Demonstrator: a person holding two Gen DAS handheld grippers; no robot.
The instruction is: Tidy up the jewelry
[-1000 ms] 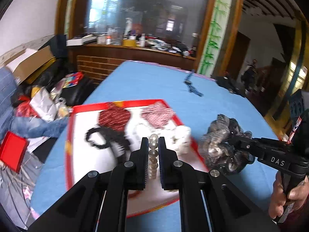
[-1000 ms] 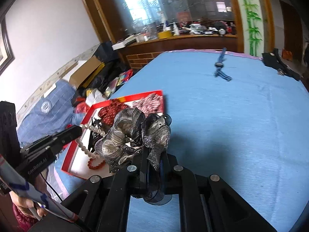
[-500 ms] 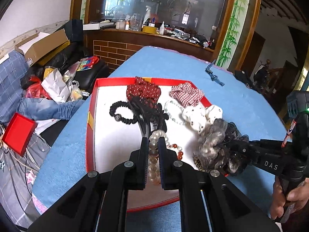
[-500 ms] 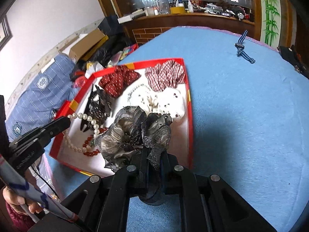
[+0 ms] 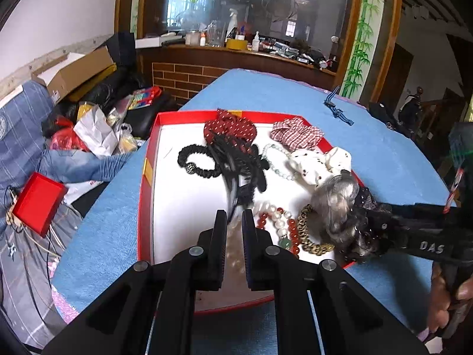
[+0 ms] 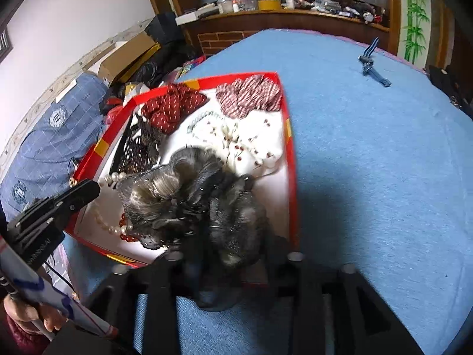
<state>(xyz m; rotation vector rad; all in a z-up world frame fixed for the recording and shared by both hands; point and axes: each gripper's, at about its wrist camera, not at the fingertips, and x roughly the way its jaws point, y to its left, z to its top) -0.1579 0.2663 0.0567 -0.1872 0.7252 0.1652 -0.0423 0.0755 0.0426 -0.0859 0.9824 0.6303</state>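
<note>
Lying lengthwise between gripper (image 5: 234, 224) fingers: pearl strand (image 5: 273, 217)

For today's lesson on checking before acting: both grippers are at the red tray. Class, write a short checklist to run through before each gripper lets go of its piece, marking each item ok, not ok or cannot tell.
1. Silver-grey bow held in the right gripper: ok.
2. Bow over the red tray, not the blue cloth: ok.
3. Pearl string held by the left gripper: cannot tell, blurred between the fingers.
4. Pearl string inside the tray: ok.
5. Bare white floor under the bow: not ok, the gold chain and red beads lie there.
6. The two grippers apart from each other: ok.
</note>
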